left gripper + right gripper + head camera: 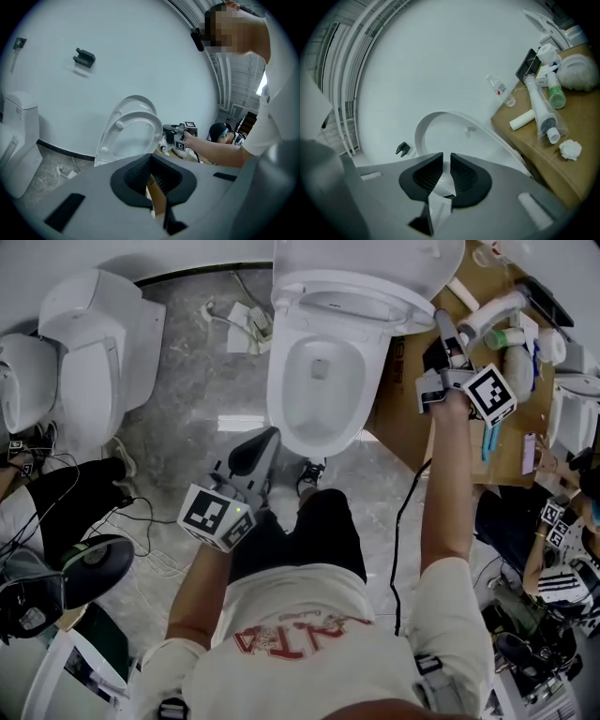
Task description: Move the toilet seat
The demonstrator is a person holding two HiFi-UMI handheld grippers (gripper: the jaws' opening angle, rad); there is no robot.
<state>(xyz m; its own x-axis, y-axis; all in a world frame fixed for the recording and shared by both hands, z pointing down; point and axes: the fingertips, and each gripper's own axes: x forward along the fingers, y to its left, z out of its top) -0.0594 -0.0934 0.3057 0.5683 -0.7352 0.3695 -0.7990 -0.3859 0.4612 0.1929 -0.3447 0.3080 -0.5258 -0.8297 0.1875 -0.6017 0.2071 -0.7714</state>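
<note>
- One brand only made out, and not surely: red letters across the white shirt [309,638] at 6 o'clock in the head view, upside down, looked like ANTA.
- Saw square black-and-white markers on the cube of each gripper, patterns rather than words. Found the labels on the bottles [492,313] at 2 o'clock too small to read.
- Found the toilet seat [412,307] at 12 o'clock, lifted off the bowl [319,381] and tilted up, with the lid [375,257] standing behind it.
- Saw the right gripper [442,326] at 2 o'clock, clenched on the seat's rim. Checked it in the right gripper view: pads nearly together, the white edge pinched between them.
- Saw the left gripper [262,442] at 7 o'clock from the bowl, well apart from the seat, jaws parted and gripping nothing.
- Noted a grey marbled floor [187,399], with black cables [141,512] trailing over it at 8 o'clock.
- Noted a plain white wall [140,47] behind the toilet, carrying a small black bracket [84,57].
- Spotted a second toilet [94,343] at 10 o'clock, lid down.
- Spotted a brown cardboard sheet [398,418] at 3 o'clock, just beside the bowl, bearing the bottles, a green-capped bottle [557,96] and a white roll [521,120].
- Glimpsed another person [562,577] in striped clothing at 4 o'clock.
</note>
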